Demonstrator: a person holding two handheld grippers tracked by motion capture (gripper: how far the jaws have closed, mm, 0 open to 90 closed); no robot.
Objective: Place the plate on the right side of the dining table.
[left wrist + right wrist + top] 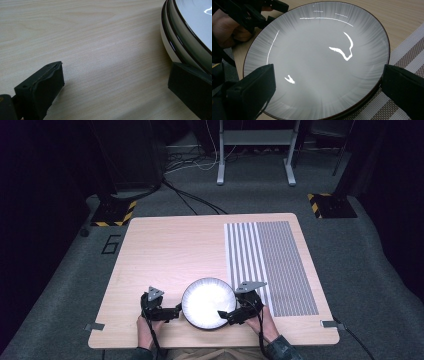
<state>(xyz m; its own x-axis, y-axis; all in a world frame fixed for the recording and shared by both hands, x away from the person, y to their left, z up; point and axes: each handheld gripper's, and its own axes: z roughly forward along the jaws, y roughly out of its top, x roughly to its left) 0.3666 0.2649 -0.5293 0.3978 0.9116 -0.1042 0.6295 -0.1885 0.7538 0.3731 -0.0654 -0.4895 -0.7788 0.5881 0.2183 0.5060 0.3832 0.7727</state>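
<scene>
Right gripper view: glossy grey plate (317, 62), dark-rimmed, perhaps two stacked.

Bare table (170, 245) lies open beyond the plate (208, 303); striped mat (272, 265) lies flat alongside.

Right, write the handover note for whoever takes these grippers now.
Left gripper: open, jaws wide apart over bare wood, one jaw against the left edge of the round white dark-rimmed plates.
Right gripper: open, jaws spread over the top plate's near right edge.
The plates look like a stack of two, near the front edge of the light wooden table, beside the grey striped placemat.
Done: both grippers at the plates.
Left: grip and move them.
</scene>
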